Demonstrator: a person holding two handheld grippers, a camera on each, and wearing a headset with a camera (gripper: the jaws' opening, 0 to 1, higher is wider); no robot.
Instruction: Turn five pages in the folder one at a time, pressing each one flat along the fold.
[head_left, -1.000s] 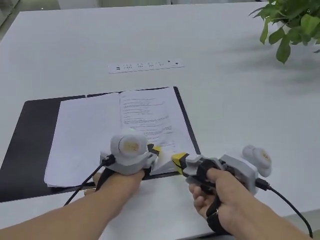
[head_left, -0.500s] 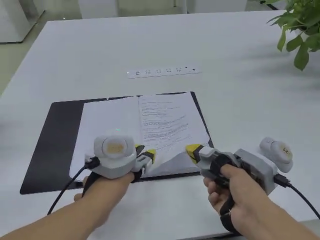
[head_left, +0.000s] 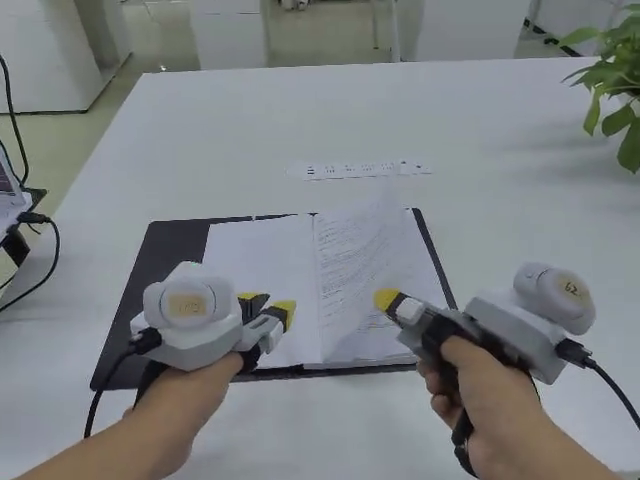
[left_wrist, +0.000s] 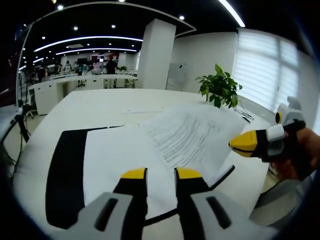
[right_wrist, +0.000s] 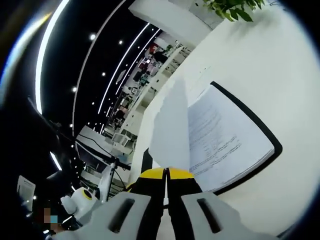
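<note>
A black folder (head_left: 160, 270) lies open on the white table (head_left: 520, 190), with white sheets on its left side and printed sheets on its right. My right gripper (head_left: 388, 300) is shut on the lower edge of a printed page (head_left: 362, 255), which stands lifted and curved above the right stack. In the right gripper view the page (right_wrist: 172, 125) rises from between the closed yellow tips (right_wrist: 166, 173). My left gripper (head_left: 268, 306) hovers over the bottom of the left sheets, open with nothing between its fingers (left_wrist: 134, 174). The right gripper (left_wrist: 246, 142) and the raised page (left_wrist: 192, 135) appear in the left gripper view.
A white power strip (head_left: 360, 168) lies beyond the folder. A green plant (head_left: 620, 85) stands at the table's far right. Dark cables (head_left: 35, 250) hang off the table's left edge. An open office with desks lies behind.
The right gripper has raised the printed page off the right stack, from lying low to standing curved. The left gripper has drawn back leftward from the page's corner. The head camera has shifted.
</note>
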